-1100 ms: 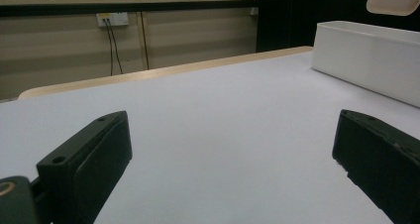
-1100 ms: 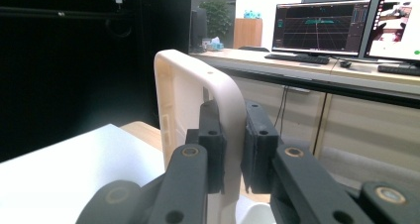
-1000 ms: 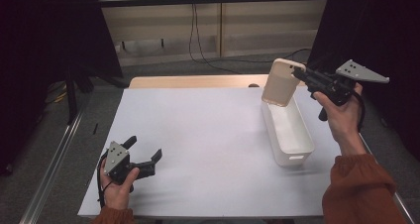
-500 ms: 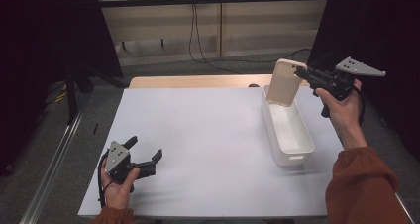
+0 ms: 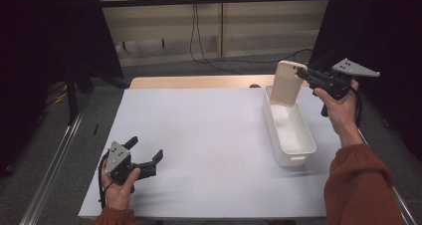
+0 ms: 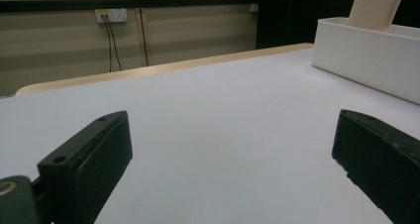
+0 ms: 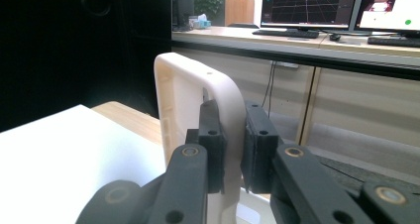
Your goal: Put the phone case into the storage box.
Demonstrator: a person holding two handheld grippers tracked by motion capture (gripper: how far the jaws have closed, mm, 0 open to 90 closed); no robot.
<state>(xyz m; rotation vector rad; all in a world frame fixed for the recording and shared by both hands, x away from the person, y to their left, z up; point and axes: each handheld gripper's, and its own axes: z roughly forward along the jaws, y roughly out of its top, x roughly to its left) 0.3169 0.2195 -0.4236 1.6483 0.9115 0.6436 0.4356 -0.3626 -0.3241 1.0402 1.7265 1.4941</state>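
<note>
A long white box (image 5: 291, 134) stands on the right side of the white table sheet (image 5: 209, 135). Its cream lid (image 5: 287, 83) is held almost upright over the box's far end, lower edge still inside the box. My right gripper (image 5: 301, 75) is shut on the lid's upper edge; in the right gripper view both jaws clamp the lid (image 7: 198, 110) rim, gripper (image 7: 232, 149). My left gripper (image 5: 147, 155) rests near the front left of the sheet, held in a hand, open and holding nothing. The left gripper view shows the box (image 6: 369, 55) and lid (image 6: 376, 6) far off.
A wooden table edge (image 5: 199, 81) runs behind the sheet. Dark curtains hang left and right, with a metal rail (image 5: 54, 165) along the floor at left. Beyond the table are a desk with monitors (image 7: 307, 8) and cables on the wall.
My right gripper has lifted slightly and tilted the lid more upright over the box's far end. The left gripper has stayed put.
</note>
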